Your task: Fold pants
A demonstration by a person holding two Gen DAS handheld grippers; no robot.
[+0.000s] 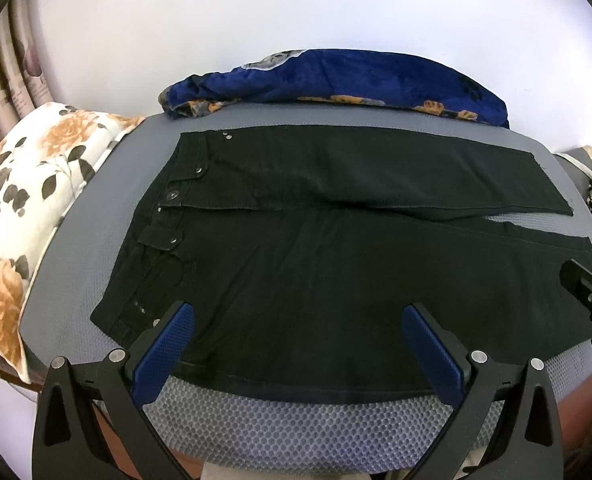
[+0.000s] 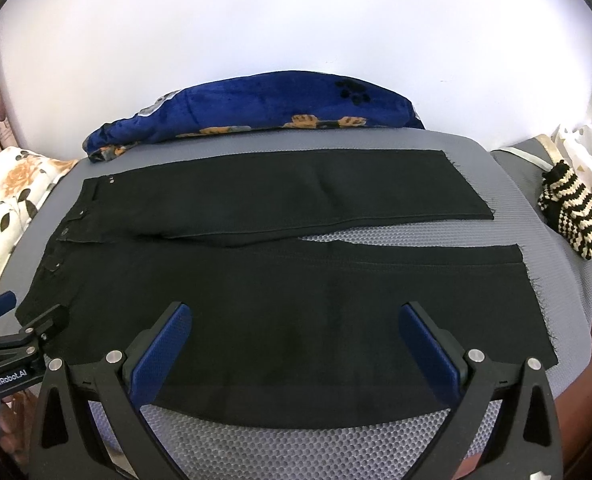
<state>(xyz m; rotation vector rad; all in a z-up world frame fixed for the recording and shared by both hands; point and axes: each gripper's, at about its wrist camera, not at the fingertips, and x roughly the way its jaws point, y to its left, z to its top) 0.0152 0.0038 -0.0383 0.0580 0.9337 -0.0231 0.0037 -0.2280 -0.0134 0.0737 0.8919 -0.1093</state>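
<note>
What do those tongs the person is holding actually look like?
Both the left tongs and the right tongs are black plastic frames with triangular cut-outs and round silver pivot pins. Each finger carries a flat blue textured pad. White "GenRobot.AI" lettering marks the left body. No cables or sleeves show.

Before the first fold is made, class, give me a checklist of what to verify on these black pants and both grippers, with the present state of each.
1. Pants spread flat on the grey mat: ok.
2. Two legs apart, hems to the right: ok.
3. Left gripper open, holding nothing: ok.
4. Right gripper open, holding nothing: ok.
5. Blue blanket off the pants, lying behind them: ok.
6. Grippers on the near edge of the pants, ready to grasp: cannot tell.
</note>
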